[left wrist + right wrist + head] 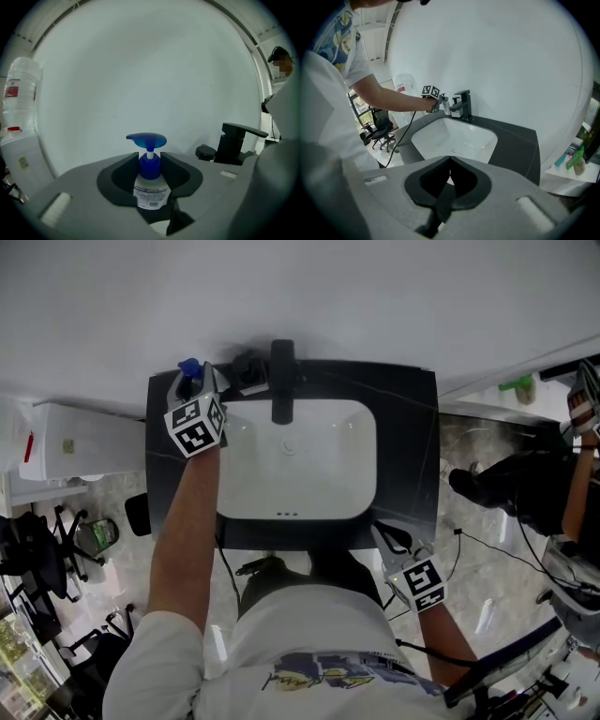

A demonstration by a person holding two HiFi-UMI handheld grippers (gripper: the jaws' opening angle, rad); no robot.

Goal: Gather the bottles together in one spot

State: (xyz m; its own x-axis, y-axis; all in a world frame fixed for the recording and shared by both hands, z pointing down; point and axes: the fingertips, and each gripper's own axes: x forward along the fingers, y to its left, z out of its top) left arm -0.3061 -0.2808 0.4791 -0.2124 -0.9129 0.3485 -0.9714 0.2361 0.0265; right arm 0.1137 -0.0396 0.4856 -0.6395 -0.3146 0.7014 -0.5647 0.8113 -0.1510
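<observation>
A clear pump bottle [151, 190] with a blue pump head [190, 367] stands between the jaws of my left gripper [150, 159] at the back left corner of the dark counter [412, 456]. The jaws close against its blue collar. In the right gripper view the same bottle [446, 105] sits just left of the black tap [462, 104]. A small black-capped item [205, 152] stands between bottle and tap. My right gripper [450, 161] hangs off the counter's front right corner [389, 540], shut, with nothing in it.
A white basin [295, 460] fills the middle of the counter. A water jug [21, 93] on a white dispenser stands to the left. Green bottles [574, 161] sit on a side shelf at the right. Office chairs [37, 549] and cables lie on the floor.
</observation>
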